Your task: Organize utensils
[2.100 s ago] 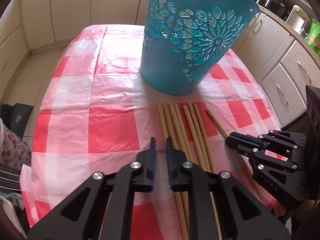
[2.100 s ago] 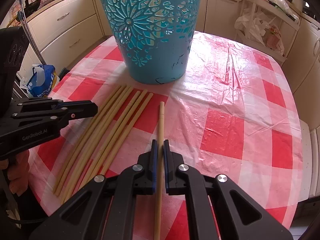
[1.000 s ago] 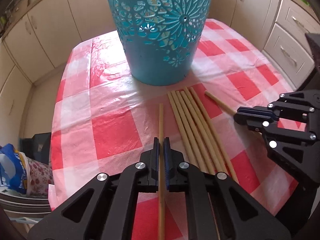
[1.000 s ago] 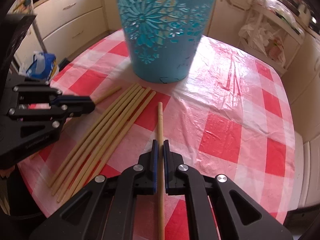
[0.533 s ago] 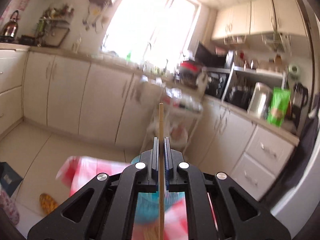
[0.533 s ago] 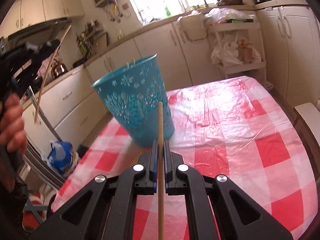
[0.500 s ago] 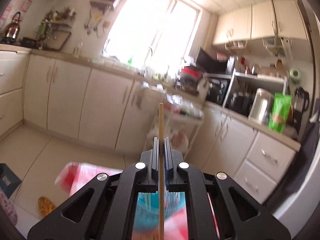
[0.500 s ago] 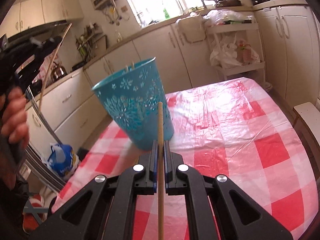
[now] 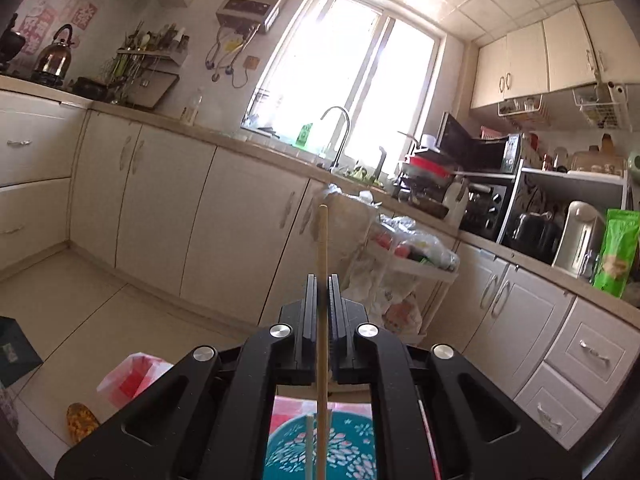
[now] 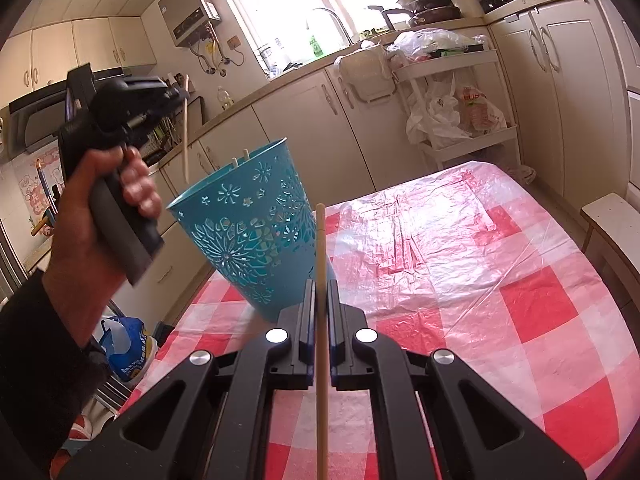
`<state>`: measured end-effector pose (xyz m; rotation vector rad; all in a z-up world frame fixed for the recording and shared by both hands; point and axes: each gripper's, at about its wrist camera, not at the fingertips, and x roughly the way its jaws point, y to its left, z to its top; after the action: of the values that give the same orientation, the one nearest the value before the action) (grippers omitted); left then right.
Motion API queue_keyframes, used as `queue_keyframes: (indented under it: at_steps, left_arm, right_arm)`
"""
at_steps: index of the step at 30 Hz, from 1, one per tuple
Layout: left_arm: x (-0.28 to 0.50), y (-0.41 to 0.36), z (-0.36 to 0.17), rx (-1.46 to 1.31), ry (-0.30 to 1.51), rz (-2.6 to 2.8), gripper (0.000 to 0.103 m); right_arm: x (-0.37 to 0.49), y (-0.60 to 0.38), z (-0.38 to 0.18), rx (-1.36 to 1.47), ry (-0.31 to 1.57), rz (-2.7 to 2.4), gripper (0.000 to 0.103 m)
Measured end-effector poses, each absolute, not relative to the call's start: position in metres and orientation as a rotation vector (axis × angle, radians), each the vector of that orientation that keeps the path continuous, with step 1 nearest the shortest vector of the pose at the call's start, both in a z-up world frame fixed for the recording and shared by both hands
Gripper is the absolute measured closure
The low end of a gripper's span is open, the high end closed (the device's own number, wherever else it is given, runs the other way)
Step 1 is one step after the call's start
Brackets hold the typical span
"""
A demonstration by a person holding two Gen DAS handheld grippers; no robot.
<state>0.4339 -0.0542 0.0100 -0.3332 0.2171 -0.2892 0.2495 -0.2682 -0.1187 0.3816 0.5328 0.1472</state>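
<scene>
While the right wrist view takes in the table, glossy red-and-white checked plastic creased under the light, only a red corner showing in the left view. Near the table's far left edge, the teal basket: tapered plastic, pierced with flower cut-outs, two stick tips poking above the rim; from the left view, just its open mouth far below. Left gripper raised above that basket, clamped on a thin pale chopstick, hand round the dark handle. Right gripper pinched on another round wooden chopstick, over the near edge.
</scene>
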Motion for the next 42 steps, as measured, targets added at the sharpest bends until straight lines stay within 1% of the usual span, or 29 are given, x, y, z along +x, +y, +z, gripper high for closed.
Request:
queue_keyframes:
  at_steps: [5,7,8,9,10,11,12,15,20,26,31,35,38,42]
  left_arm:
    - [0.422,-0.052,-0.023,-0.282,0.293,-0.287,0.098]
    - [0.414,-0.052,-0.031,-0.256,0.318,-0.288,0.095]
    - [0.409,-0.053,-0.034,-0.23,0.333,-0.288,0.089]
    - [0.404,-0.055,-0.035,-0.2,0.347,-0.279,0.079]
    - [0.397,-0.056,-0.036,-0.169,0.355,-0.262,0.072]
    - [0.389,-0.057,-0.035,-0.145,0.355,-0.245,0.058]
    - [0.381,-0.058,-0.035,-0.119,0.35,-0.225,0.05]
    - [0.357,-0.062,-0.031,-0.046,0.343,-0.192,0.043]
    - [0.329,-0.06,-0.03,-0.008,0.378,-0.162,0.036]
    - [0.311,-0.04,-0.029,-0.109,0.436,-0.159,0.031]
    - [0.303,-0.026,-0.023,-0.172,0.435,-0.17,0.029]
    - [0.293,-0.018,-0.004,-0.232,0.368,-0.153,0.028]
    - [0.283,-0.017,0.012,-0.263,0.309,-0.143,0.026]
    - [0.275,-0.021,0.025,-0.267,0.275,-0.144,0.025]
  right_arm:
    - [0.249,-0.27,-0.12,0.389,0.532,0.14,0.097]
    - [0.249,-0.27,-0.12,0.39,0.535,0.137,0.097]
    - [0.25,-0.27,-0.121,0.391,0.538,0.137,0.097]
    - [0.251,-0.271,-0.121,0.393,0.539,0.135,0.097]
    - [0.251,-0.272,-0.121,0.399,0.54,0.132,0.097]
    - [0.251,-0.274,-0.122,0.405,0.539,0.128,0.097]
    - [0.25,-0.275,-0.122,0.412,0.538,0.125,0.097]
    - [0.25,-0.278,-0.123,0.425,0.539,0.113,0.097]
    - [0.247,-0.277,-0.121,0.417,0.53,0.107,0.097]
    - [0.241,-0.271,-0.117,0.383,0.497,0.104,0.097]
    - [0.24,-0.268,-0.098,0.392,0.376,0.167,0.097]
    - [0.257,-0.27,-0.071,0.456,0.263,0.209,0.097]
    - [0.27,-0.268,-0.049,0.5,0.172,0.241,0.097]
    - [0.289,-0.262,-0.021,0.532,0.068,0.275,0.097]
